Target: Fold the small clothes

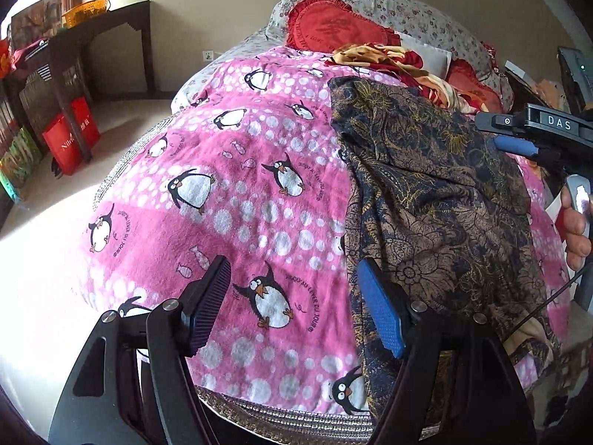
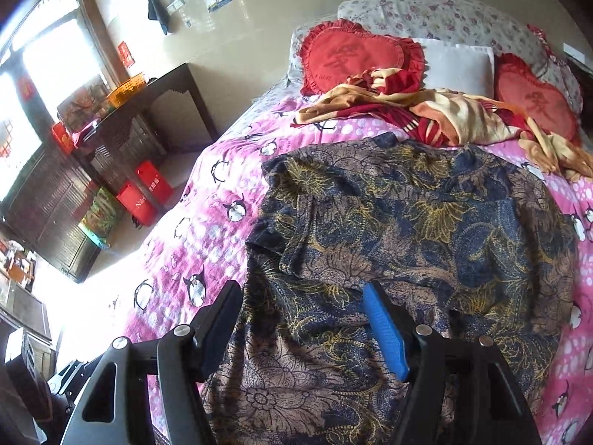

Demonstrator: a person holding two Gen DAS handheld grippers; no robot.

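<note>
A dark floral garment in navy, brown and gold lies spread and partly folded on the pink penguin blanket that covers the bed. My right gripper hovers open over the garment's near part, its pads clear of the cloth. In the left wrist view the garment lies to the right. My left gripper stands open over the bare pink blanket just left of the garment's edge, holding nothing. The right gripper shows at the right edge above the garment, held by a hand.
A crumpled red-and-cream blanket, two red heart cushions and pillows lie at the head of the bed. Left of the bed are the floor, a dark wooden desk with an orange basket, and red bags.
</note>
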